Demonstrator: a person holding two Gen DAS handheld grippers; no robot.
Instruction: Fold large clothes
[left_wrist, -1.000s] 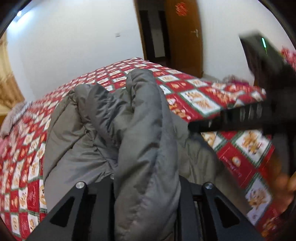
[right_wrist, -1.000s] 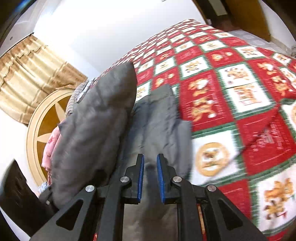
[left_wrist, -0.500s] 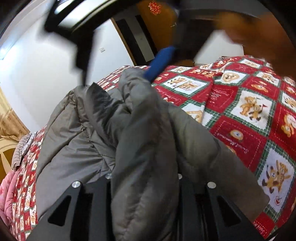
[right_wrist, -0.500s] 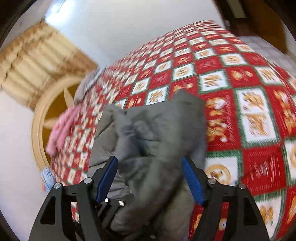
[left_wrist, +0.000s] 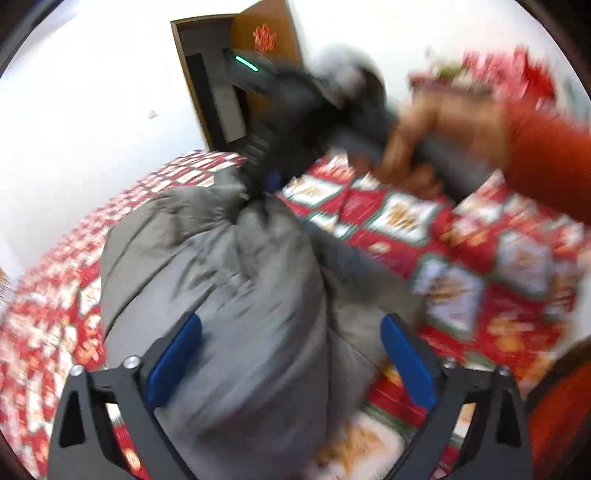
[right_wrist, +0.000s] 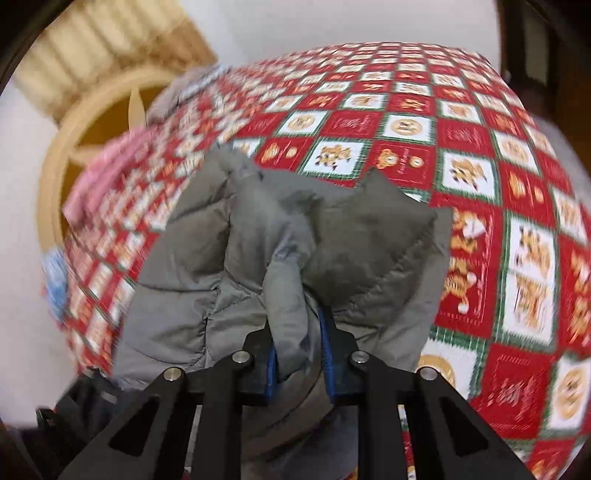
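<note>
The grey jacket (right_wrist: 280, 251) lies bunched on the red checked bedspread (right_wrist: 480, 155). The right gripper (right_wrist: 298, 354) has just closed, pinching a fold of it. The left gripper (left_wrist: 291, 362) has just opened wide, pads clear of the jacket between them.

You're working over a bed (right_wrist: 406, 122) with a red, white and green checked cover, bear prints in the squares. White walls (left_wrist: 92, 92) behind it, evenly lit. In your left view, a brown wooden door (left_wrist: 273, 51) with a red ornament (left_wrist: 264, 36) stands open beside a dark doorway (left_wrist: 207, 96). A small wall plate (left_wrist: 152, 114) sits left of it. In your right view, beige curtain (right_wrist: 99, 48) at top left, a round tan wooden headboard (right_wrist: 74, 147) below it. Pink cloth (right_wrist: 107, 173) and grey cloth (right_wrist: 188, 88) lie at the bed's edge. Blue item (right_wrist: 55, 284) lower left, blurred.
</note>
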